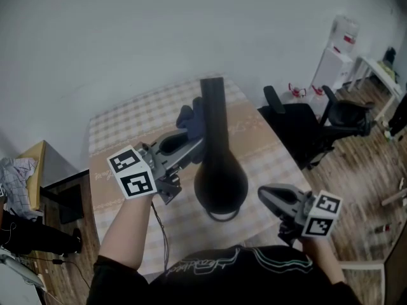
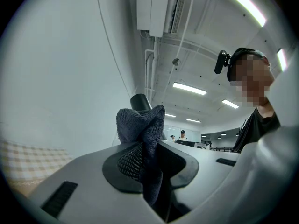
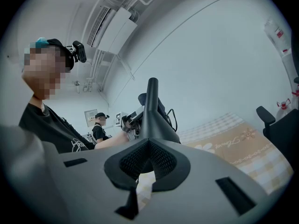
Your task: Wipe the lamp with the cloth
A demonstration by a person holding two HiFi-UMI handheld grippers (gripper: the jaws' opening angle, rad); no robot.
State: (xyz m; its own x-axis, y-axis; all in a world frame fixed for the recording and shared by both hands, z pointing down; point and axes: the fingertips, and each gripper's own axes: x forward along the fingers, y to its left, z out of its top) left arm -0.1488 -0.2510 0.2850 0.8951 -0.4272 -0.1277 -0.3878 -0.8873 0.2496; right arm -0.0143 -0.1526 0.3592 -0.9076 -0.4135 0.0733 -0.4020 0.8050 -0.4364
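Gripping a dark cloth [image 1: 189, 117], the left tool [image 1: 198, 146] holds it at the black lamp [image 1: 220, 170]; the right tool [image 1: 264, 194], jaws together, hangs near its base.

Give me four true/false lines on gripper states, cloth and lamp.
1. The left gripper is shut on the cloth. True.
2. The right gripper grips the lamp by its neck. False: its jaws are together on nothing, low beside the lamp's wide base.
3. The cloth lies flat on the table. False: it is held up beside the lamp's neck.
4. The lamp stands upright on the checked tablecloth. True.
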